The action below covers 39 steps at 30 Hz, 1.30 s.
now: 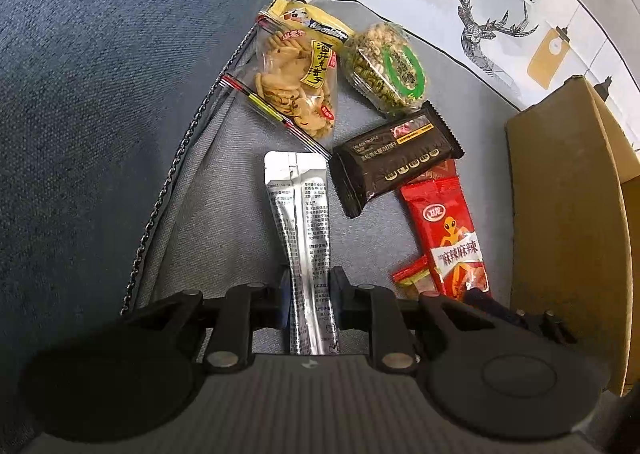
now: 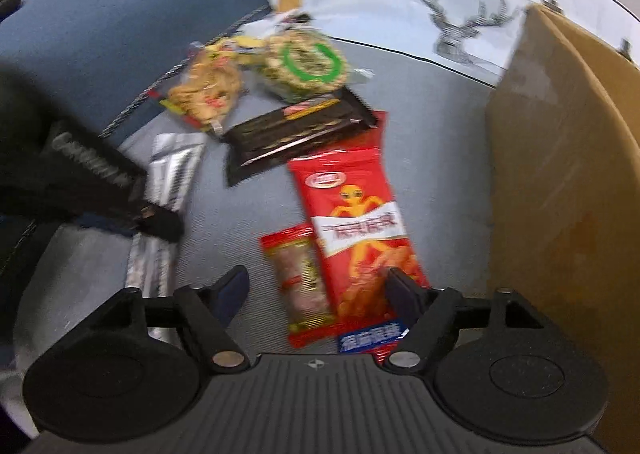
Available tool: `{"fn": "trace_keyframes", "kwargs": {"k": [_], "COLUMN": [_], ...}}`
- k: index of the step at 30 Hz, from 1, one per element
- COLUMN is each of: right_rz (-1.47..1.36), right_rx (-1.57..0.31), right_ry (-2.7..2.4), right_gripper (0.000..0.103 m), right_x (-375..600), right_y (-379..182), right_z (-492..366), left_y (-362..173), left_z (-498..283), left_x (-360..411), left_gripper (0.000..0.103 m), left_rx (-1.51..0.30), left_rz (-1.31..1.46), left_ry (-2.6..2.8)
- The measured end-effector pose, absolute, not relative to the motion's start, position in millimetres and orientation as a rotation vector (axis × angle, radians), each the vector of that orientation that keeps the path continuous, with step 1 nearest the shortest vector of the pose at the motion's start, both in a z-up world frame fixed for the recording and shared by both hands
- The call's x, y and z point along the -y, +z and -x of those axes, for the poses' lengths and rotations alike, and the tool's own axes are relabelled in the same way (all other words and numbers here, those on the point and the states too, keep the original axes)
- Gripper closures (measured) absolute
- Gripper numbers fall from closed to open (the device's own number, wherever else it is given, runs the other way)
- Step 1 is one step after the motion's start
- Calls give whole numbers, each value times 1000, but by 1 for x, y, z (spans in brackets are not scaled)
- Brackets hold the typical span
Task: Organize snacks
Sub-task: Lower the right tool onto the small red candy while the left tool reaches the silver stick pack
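Note:
My left gripper (image 1: pixel 312 290) is shut on a long silver sachet (image 1: pixel 298 214) that lies lengthwise on the grey surface. In the right wrist view it enters from the left, clamped on the silver sachet (image 2: pixel 176 170). My right gripper (image 2: pixel 316 290) is open, low over a small red packet (image 2: pixel 300 282) and the lower end of a large red spicy-snack packet (image 2: pixel 360 230). Both lie between its fingers, untouched by the pads. Farther off lie a black bar (image 2: pixel 296 134), a clear cracker bag (image 2: pixel 208 90) and a round green-ringed snack (image 2: pixel 308 62).
A brown cardboard box (image 2: pixel 560 174) stands close on the right. A white cloth with a deer print (image 1: pixel 480 14) covers the back. Blue fabric (image 1: pixel 80 94) rises on the left, edged by a zip (image 1: pixel 176 182). A yellow packet (image 1: pixel 320 30) lies behind the cracker bag.

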State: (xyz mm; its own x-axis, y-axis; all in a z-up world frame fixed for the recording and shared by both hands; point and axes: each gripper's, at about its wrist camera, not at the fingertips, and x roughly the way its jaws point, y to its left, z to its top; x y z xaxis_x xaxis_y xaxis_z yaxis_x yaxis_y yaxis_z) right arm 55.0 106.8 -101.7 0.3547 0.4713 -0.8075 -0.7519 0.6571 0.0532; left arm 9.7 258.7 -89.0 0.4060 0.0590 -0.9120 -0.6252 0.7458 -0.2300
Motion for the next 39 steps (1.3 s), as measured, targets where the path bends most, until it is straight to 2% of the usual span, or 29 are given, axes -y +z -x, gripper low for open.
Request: {"fn": "trace_keyframes", "kwargs": {"k": [4,6,10,14,16,17,18,25,27,30,39], "right_rz": [370,360,280,297,379,402,413,282,305,357,391], "right_rx": [-886,-871,-838,-913,-864,-842,-827,-848,-891,-897,-872], "right_ry": [840,828,790,837,884,911,927,973,963,940,935], "right_gripper": [37,46,44,42,51,66,86,87,85,78,77], "right_x": [-107,-106,-99,-101,-108,-110,-111,-101,-102,-105,-109], "right_y": [-99,-97,-86,-97,-96,-94,-93,-82,-88,-97,-98], "right_z": [-50,-51,-62,-61,-48,-42,-38,-49,-51,-46,-42], "left_y": [-88,-89,-88,-89,-89,-89,-89,-89,-91,-94,-96], "left_z": [-10,-9,-8,-9,-9,-9,-9,-8,-9,-10,-14], "left_x": [-257,-258,-259,-260,-259,-259,-259,-263,-262,-259,-251], "left_gripper": [80,80,80,80,80,80,80,79,79,79,77], "left_rx": [-1077,-1075,-1075,-1078,-1078,-1078,-1077,-1070,-1078,-1091,-1104], "left_rz": [608,619,618,624,622,622,620,640,638,633,571], "left_ry": [466,469,472,476,476,476,475,474,468,466,458]}}
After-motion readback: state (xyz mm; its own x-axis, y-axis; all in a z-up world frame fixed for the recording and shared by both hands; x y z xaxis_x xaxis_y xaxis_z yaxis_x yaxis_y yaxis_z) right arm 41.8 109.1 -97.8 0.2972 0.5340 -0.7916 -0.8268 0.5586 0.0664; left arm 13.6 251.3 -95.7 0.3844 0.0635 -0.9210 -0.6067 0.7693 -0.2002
